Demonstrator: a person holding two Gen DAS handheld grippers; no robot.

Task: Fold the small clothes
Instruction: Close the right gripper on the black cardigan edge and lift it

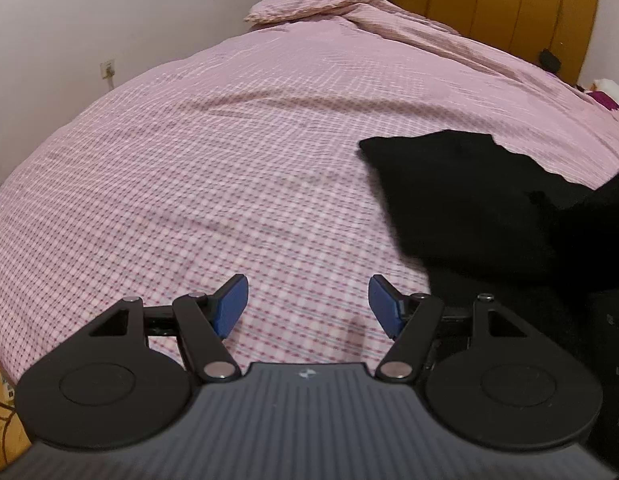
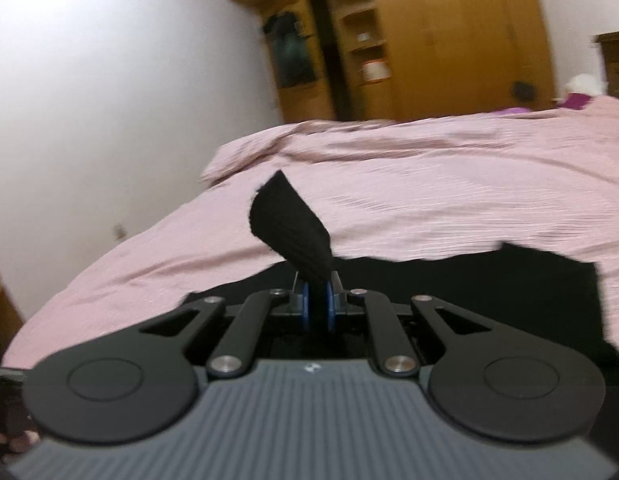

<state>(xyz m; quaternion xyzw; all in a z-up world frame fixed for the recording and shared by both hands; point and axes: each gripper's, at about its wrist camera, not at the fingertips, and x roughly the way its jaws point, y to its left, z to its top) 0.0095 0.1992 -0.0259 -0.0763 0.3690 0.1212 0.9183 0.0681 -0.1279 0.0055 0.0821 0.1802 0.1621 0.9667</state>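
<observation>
On a pink checked bed [image 1: 229, 160], the right claw [image 2: 318, 300] clamped a black garment [image 2: 293, 220]; the left claw [image 1: 308, 306] hovered apart, empty.

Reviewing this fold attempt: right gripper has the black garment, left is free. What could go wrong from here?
1. The right gripper pinches only a narrow corner of the black garment; it may slip out.
2. The left gripper is open over bare bedsheet, so the cloth could drag or bunch unanchored.
</observation>
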